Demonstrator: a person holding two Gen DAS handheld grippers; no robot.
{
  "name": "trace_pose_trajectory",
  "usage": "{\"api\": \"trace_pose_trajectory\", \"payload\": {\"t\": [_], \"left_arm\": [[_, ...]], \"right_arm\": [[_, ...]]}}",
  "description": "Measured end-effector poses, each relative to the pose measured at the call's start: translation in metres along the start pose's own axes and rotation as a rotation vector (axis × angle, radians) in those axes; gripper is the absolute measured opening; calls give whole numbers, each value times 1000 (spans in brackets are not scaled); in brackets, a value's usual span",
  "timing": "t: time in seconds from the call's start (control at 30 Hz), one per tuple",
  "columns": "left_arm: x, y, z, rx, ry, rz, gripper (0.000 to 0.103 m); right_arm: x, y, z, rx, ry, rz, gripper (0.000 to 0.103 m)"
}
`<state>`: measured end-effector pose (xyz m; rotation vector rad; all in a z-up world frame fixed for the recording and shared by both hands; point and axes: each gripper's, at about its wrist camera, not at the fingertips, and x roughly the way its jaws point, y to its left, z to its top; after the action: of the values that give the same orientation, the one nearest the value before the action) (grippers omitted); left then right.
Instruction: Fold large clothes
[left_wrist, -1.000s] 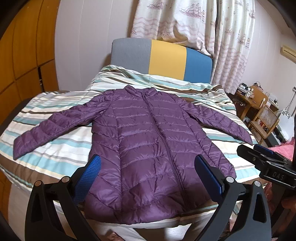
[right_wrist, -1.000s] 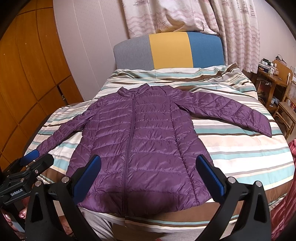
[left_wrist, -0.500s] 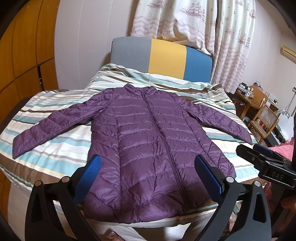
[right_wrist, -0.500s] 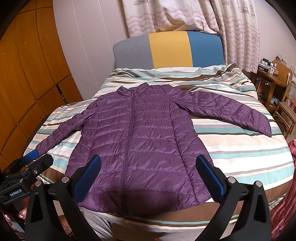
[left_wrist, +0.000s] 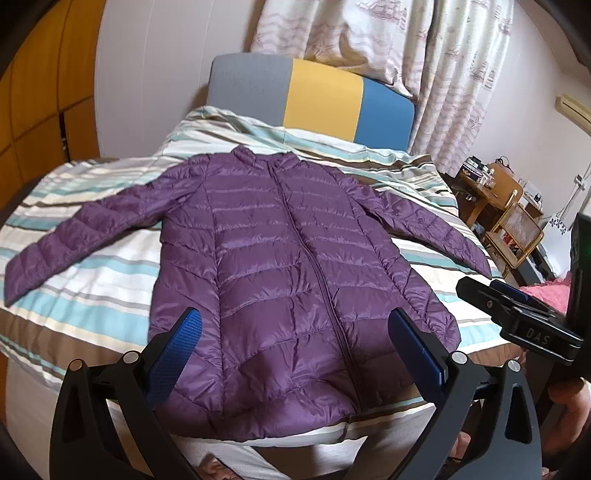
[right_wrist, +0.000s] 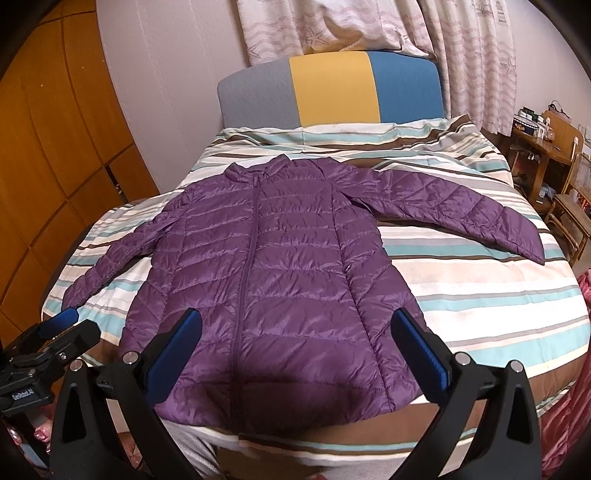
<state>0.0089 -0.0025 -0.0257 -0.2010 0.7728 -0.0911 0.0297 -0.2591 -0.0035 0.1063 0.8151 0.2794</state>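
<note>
From the left wrist we see the purple jacket (left_wrist: 288, 266) spread flat on the bed (left_wrist: 92, 288), front up and zipped, collar toward the headboard (left_wrist: 314, 96), hem at the bed's near edge. Both sleeves reach outward from the jacket over the striped cover. Our left gripper (left_wrist: 295, 343) hovers above the jacket's hem with its jaws wide apart and nothing between them. To the right of the jacket, off the bed's corner, our right gripper (left_wrist: 517, 310) shows from the side; here we cannot tell how its jaws stand

From the right wrist the jacket (right_wrist: 280, 288) lies in the same spread pose, one sleeve stretched far right of its body. Our right gripper (right_wrist: 295, 343) hangs over the hem, jaws released and empty. Left of the jacket, by the bed's corner, sits our left gripper (right_wrist: 55, 332). A wooden desk (right_wrist: 546, 147) stands beyond the jacket's right sleeve
</note>
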Motion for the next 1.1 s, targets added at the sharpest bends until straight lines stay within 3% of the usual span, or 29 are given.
{"api": "trace_pose_trajectory", "payload": {"t": [0.13,0.23,0.3,0.5,0.6,0.8,1.1], "left_arm": [[23,13,5,-29,32,52,100],[47,24,13,-15,7,160,100],[66,29,20,2,24,222,100],[139,53,42,9,67,284,100],[160,65,49,-18,63,285,100],[200,80,55,1,56,330,100],[214,111,41,-49,90,228,100]], "right_arm": [[18,-17,-4,-13,-90,-8,101],[48,-43,-5,10,-30,-64,101],[71,-74,-5,106,19,-103,101],[113,-191,6,426,37,-258,101],[121,-246,12,587,-25,-277,100],[140,-325,10,913,-103,-212,74],[146,-379,23,1096,-236,-234,61]]}}
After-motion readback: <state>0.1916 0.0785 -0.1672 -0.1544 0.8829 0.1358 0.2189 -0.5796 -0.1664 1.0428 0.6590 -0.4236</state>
